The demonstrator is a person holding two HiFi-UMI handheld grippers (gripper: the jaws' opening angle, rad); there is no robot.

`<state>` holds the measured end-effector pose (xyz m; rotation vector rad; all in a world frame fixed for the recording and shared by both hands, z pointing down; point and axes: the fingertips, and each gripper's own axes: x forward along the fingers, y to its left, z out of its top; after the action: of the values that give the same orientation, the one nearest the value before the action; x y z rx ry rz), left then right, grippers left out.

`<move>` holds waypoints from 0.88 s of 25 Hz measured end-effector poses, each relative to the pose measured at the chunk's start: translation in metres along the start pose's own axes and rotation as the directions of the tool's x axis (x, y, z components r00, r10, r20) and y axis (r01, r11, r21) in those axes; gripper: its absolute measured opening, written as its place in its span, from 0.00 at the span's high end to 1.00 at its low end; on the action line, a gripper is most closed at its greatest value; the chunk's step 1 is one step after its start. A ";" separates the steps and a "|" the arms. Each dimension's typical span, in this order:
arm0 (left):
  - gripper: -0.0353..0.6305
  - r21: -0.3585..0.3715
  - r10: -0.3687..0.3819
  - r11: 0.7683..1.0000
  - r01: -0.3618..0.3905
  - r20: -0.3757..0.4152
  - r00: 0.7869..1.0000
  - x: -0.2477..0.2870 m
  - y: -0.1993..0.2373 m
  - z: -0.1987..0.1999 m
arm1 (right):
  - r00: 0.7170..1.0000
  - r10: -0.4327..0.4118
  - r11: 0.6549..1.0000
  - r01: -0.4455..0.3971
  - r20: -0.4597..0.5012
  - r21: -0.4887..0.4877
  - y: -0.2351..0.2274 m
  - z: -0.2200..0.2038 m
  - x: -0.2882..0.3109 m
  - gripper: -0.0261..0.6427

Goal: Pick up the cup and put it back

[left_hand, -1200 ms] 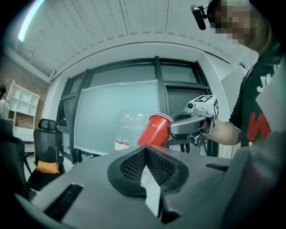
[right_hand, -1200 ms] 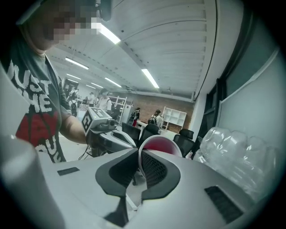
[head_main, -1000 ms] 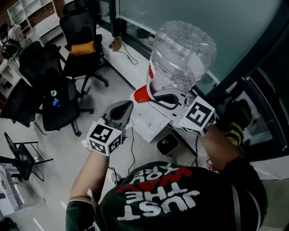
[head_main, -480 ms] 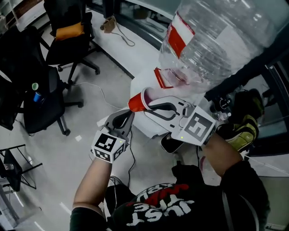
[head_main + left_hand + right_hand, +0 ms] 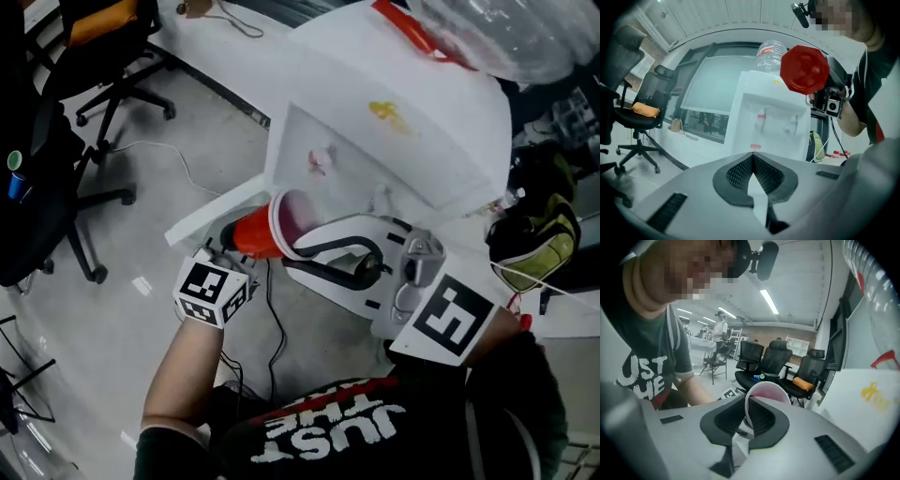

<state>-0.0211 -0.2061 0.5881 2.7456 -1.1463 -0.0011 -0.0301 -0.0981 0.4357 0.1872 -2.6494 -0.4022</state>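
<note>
Jaws pinch the red cup [image 5: 255, 234] in our right gripper [image 5: 746, 411]; our left gripper [image 5: 752, 159] is pressed together, empty. White water dispenser [image 5: 394, 141] ahead, grey floor [image 5: 122, 319].

The right gripper [image 5: 287, 236] clamps the red cup [image 5: 253, 234] by its rim, tipped sideways before the white water dispenser [image 5: 403, 131]; the left gripper [image 5: 223, 255] is just beneath.

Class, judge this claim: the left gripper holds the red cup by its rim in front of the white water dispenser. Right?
No: the right gripper, not the left, holds the red cup by its rim in front of the white water dispenser. The right gripper view shows its jaws pinching the rim; the left gripper is shut and empty.
</note>
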 end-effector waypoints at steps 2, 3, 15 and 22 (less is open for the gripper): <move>0.94 0.001 -0.021 1.000 0.021 -0.002 1.000 0.000 0.006 -0.031 | 1.000 -0.010 1.000 0.010 -0.011 0.008 0.012 -0.028 0.021 0.89; 0.94 0.000 -0.026 1.000 0.026 -0.005 1.000 0.000 0.009 -0.047 | 1.000 -0.018 1.000 0.019 -0.019 0.021 0.017 -0.043 0.031 0.89; 0.94 -0.092 0.048 0.994 -0.060 -0.128 0.991 -0.042 0.070 -0.210 | 0.962 -0.060 0.974 0.115 -0.265 0.197 0.060 -0.222 0.136 0.89; 0.94 -0.089 0.021 0.995 -0.036 -0.166 0.986 -0.036 0.065 -0.261 | 0.896 -0.072 0.973 0.160 -0.438 0.168 0.078 -0.346 0.179 0.89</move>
<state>-0.0756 -0.1861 0.8533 2.5934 -1.1124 0.1690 -0.0373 -0.1461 0.8305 0.4471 -2.2402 -0.1089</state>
